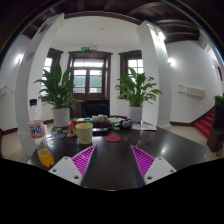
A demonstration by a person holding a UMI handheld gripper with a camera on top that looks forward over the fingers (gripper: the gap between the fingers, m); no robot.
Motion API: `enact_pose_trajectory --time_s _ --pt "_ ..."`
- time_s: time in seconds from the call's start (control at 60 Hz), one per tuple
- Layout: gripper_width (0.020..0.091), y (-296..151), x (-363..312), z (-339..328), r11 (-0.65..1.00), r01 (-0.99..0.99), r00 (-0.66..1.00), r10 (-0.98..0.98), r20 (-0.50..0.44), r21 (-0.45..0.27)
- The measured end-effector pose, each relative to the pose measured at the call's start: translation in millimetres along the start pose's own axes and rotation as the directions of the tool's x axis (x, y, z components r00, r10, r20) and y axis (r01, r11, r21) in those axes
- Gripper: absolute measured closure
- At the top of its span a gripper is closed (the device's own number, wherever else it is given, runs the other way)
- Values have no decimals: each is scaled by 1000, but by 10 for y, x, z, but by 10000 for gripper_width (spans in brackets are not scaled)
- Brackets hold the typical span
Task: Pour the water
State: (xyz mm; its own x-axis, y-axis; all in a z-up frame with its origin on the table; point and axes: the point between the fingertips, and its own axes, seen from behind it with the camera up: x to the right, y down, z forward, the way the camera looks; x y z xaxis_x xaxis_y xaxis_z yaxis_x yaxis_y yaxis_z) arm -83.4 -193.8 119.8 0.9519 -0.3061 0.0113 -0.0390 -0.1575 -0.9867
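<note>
Hovering over the dark worktop [112,165], the claw [113,160] is released, holding nothing, fingers spread ready for a grab. The water bottle [36,122] stands upright far left, beside a yellow cup [84,132] likely meant to receive the pour.

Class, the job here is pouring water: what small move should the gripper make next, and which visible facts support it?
Probably swing toward the bottle and move forward. The gripper is open with nothing between its fingers, and the bottle stands upright on the table, beyond the fingers and off to one side, beside a yellow cup.
</note>
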Motion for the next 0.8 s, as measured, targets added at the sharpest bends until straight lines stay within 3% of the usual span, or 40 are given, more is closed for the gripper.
enact_pose_trajectory --time_s 0.15,0.467,0.8 --pt "456 -1 -225 -99 1000 4 998 -4 59 2" --pt "456 -41 -1658 -497 1000 -26 926 20 376 10" --pt "459 -120 -2517 -115 999 16 879 -29 475 32"
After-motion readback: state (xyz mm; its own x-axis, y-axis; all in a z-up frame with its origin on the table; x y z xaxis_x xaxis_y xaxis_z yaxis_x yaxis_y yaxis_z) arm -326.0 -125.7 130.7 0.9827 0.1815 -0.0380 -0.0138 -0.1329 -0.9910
